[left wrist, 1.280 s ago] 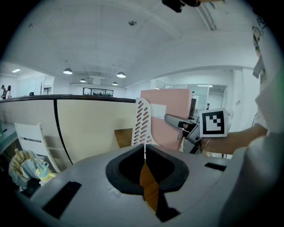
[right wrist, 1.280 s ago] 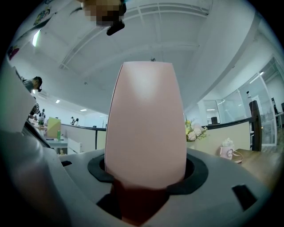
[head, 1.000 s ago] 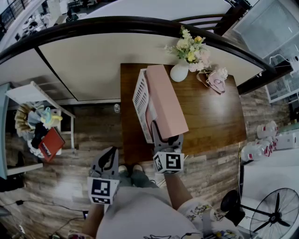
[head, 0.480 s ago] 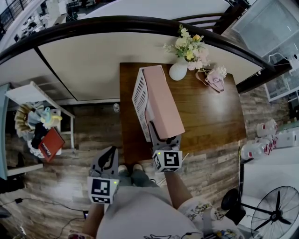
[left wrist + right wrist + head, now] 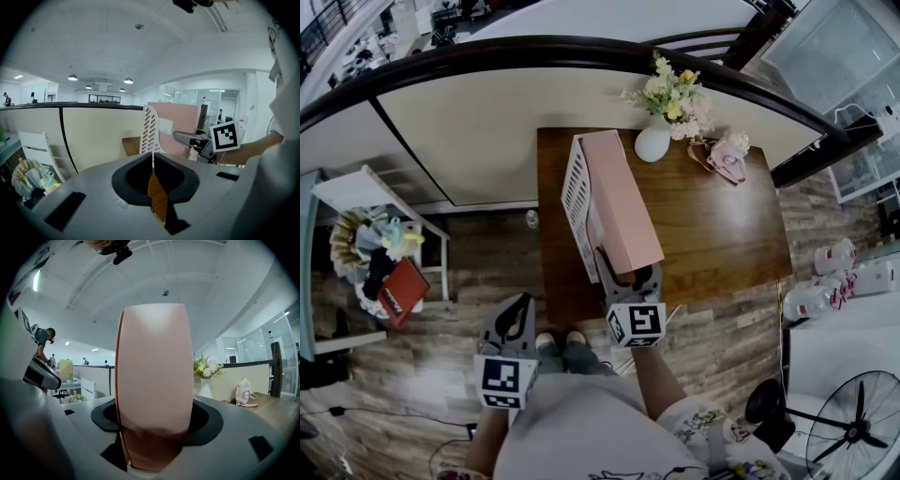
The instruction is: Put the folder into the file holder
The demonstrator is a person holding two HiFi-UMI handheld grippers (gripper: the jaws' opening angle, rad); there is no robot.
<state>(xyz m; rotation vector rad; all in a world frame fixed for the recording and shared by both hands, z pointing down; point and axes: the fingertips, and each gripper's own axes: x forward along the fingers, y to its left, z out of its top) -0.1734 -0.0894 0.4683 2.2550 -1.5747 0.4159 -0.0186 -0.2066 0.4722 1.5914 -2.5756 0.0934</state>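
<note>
A pink folder (image 5: 619,202) stands on edge in the white slotted file holder (image 5: 578,192) on the wooden table (image 5: 722,225). My right gripper (image 5: 629,274) is at the folder's near end. Its jaws are opening, one finger on each side of the folder, and a dark gap shows at the folder's end. In the right gripper view the folder (image 5: 153,366) fills the space between the jaws. My left gripper (image 5: 521,314) hangs low at the left over the floor, shut and holding nothing. The left gripper view shows the holder (image 5: 151,131) and the folder (image 5: 180,126) ahead.
A white vase of flowers (image 5: 654,141) and a small pink object (image 5: 727,159) stand at the table's far side. A curved partition wall (image 5: 487,122) runs behind the table. A white rack with clutter (image 5: 375,244) is at the left, a fan (image 5: 853,431) at the lower right.
The right gripper's jaws have spread wider around the folder's near end. The folder has settled slightly left, closer along the holder. The left gripper has not moved.
</note>
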